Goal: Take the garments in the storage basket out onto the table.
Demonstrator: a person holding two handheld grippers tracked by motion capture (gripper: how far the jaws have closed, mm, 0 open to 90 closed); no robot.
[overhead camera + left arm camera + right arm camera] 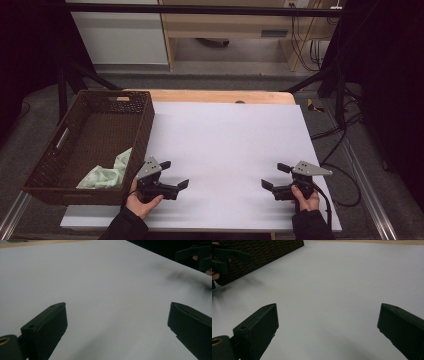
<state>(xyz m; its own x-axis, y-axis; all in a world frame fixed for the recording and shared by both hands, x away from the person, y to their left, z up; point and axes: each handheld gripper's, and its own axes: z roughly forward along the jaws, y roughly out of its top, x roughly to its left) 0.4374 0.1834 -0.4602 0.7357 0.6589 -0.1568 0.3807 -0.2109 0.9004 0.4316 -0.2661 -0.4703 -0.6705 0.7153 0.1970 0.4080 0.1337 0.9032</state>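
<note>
A person's two hands hold black grippers low over the white sheet (225,145) near its front edge. My left gripper (174,174) sits beside the basket's front right corner, jaws wide open and pointing right, nothing between them. My right gripper (275,176) faces it from the right side, also open and holding nothing. In the left gripper view the open left gripper (117,322) frames bare white sheet (100,277), with the right gripper far off at the top right. The right gripper view has the open right gripper (327,322) over bare sheet (337,277).
A dark woven basket (142,125) stands at the table's left edge with a pale green cloth (107,175) crumpled in its near right corner; its wall (267,250) appears in the right gripper view. Black frame bars and cables run around the table. A wooden strip (220,96) edges the far side.
</note>
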